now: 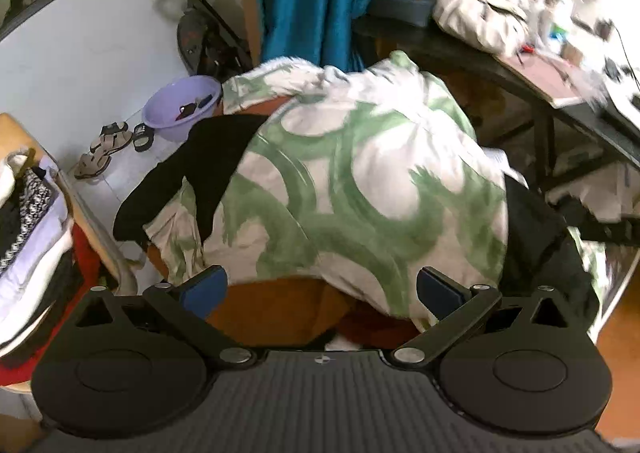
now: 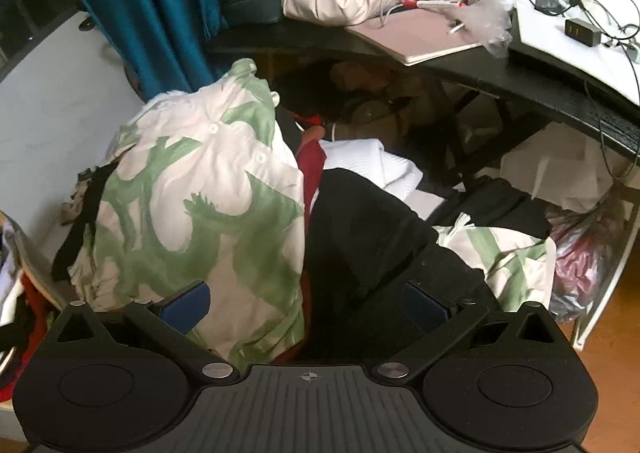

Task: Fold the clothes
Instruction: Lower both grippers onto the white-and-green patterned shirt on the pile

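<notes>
Green-and-white shirt [image 1: 360,181] lies crumpled over the pile, left of the black garment [image 2: 360,229]. Left gripper [image 1: 320,293] and right gripper [image 2: 304,307] gape, released, empty; best to pinch two separate hem corners.

Both views are lit by soft, even daylight with no hard shadows; the white floor [image 1: 80,53] and the white desk top [image 2: 560,37] come out brightest, close to washed out. The space under the black desk [image 2: 400,101] sinks into deep shadow, and the black garment [image 2: 360,237] shows almost no detail. The left wrist view is smeared by motion blur, worst at the upper right, where the desk clutter [image 1: 560,13] streaks; the green-and-white shirt [image 1: 352,173] is soft too. The right wrist view is sharper. Fisheye distortion bends the desk edge and floor line near the borders.
</notes>
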A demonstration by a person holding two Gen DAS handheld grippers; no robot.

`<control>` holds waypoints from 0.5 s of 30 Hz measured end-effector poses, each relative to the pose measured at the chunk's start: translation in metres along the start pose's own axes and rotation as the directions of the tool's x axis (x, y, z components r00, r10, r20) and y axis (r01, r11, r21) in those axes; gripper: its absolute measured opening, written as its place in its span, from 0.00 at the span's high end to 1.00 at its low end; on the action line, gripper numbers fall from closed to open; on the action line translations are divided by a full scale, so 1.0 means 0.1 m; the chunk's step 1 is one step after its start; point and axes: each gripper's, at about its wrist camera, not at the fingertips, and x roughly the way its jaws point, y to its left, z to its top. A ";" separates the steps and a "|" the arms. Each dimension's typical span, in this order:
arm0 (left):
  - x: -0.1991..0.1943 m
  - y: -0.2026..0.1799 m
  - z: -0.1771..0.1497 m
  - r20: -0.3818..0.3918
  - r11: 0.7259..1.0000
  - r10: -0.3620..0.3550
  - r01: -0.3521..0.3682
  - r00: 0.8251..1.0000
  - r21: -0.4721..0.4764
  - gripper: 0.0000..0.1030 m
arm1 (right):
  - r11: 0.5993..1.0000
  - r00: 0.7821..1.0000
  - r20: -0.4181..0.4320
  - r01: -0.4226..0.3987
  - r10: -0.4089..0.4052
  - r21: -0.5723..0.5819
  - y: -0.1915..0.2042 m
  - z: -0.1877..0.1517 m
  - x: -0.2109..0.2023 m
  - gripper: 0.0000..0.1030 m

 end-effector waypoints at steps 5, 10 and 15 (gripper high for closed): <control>0.57 0.53 0.31 -0.016 0.997 -0.074 0.074 0.997 -0.026 0.00 | 0.998 1.000 0.008 0.011 -0.011 -0.058 0.42 0.21 0.17 0.01; 1.31 1.09 0.79 0.007 0.979 -0.200 0.200 0.980 -0.027 0.00 | 0.993 0.993 0.062 0.102 -0.098 -0.066 0.95 0.52 0.51 0.01; 2.13 1.47 1.23 0.002 0.946 -0.323 0.323 0.946 0.018 0.00 | 0.961 0.962 0.013 0.270 -0.271 0.050 1.28 0.80 1.02 0.01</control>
